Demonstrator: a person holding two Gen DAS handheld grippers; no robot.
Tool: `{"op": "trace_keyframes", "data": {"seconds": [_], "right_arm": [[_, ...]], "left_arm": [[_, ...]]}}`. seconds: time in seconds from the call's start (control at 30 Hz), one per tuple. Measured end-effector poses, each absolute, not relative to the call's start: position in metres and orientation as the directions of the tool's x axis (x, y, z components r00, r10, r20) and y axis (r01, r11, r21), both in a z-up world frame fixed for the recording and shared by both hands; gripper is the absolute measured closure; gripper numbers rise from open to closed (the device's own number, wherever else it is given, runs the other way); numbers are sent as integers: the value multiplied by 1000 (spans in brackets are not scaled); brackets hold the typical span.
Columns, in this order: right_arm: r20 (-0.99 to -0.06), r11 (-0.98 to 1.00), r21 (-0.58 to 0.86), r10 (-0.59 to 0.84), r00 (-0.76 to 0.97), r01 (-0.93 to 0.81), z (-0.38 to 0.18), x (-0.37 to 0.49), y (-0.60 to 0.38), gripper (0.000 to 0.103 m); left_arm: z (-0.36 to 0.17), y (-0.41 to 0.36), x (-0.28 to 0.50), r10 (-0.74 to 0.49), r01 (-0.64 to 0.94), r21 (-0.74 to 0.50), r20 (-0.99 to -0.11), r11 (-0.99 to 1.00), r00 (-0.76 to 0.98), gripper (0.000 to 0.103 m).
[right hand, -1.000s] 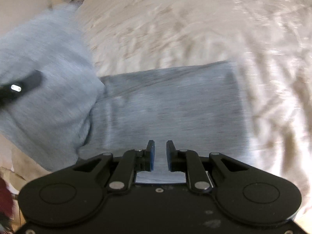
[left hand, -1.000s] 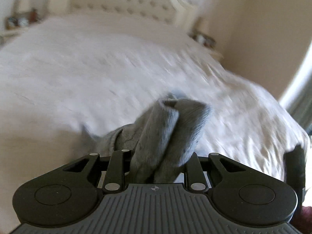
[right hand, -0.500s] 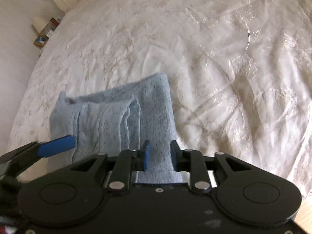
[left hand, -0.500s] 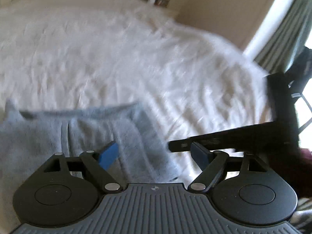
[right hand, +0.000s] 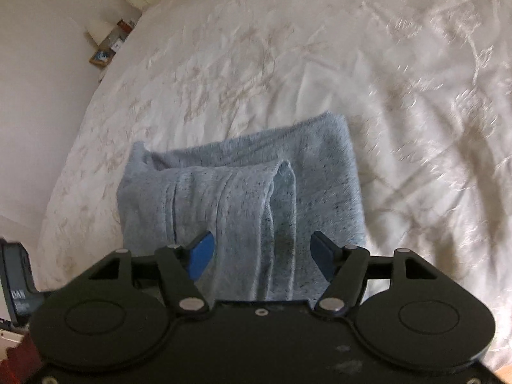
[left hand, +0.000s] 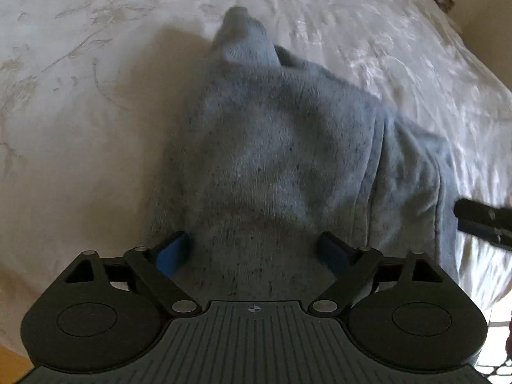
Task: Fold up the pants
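- Pants (right hand: 243, 198), grey-blue knit, folded into a thick bundle, lying on the bed (right hand: 320, 64) near its edge.
- Left hand-held gripper (left hand: 252, 252): jaws opening, set wide over the cloth, pads not pressing it.
- Right hand-held gripper (right hand: 260, 252): jaws opening, fold between them, not pinched.
- Cream patterned bedspread (left hand: 80, 112) all around.
- Cluttered nightstand (right hand: 108, 44) beside the bed, by the wall.

The pants (right hand: 243, 198), made of speckled grey-blue knit fabric, lay folded into a compact bundle on a cream bed (right hand: 320, 64) with a floral-patterned cover. One rumpled upper layer sat across a flatter lower layer, and a corner (left hand: 243, 32) stuck up at the far end.
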State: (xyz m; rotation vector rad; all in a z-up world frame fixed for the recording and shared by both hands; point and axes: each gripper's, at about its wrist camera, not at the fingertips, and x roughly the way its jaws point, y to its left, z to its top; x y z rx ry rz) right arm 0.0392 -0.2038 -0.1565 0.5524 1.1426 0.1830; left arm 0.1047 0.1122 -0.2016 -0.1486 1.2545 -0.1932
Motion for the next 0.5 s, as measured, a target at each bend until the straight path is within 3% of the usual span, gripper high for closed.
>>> {"op": "trace_keyframes", "data": {"seconds": [0.07,0.33,0.37,0.4,0.47,0.5], "right_arm": [[-817,851,506,420,395,139,-164,43,-199,23],[-807,810,561,490,330,170,-191,48,-184,24],[-799,798,576,506,324,175,-192,48,-180,41],[-792,786,592,525,312,181,-194,48,-176,65],[-795,788,589,525,306,180,-193,48,-170,82],[-795,797,582,517,317,162,-188,49,-166,83]], "left_arm": [[-199,110,103,-236,94,-217,-927,972,292,11],[-193,121,95,-269,128,-243,-925,962,267,11],[-190,124,93,-277,138,-248,-924,959,263,11],[-187,126,93,-284,147,-253,-922,956,262,11],[-182,133,96,-308,158,-274,-914,949,264,11],[-179,136,97,-318,154,-285,-909,946,269,11]]}}
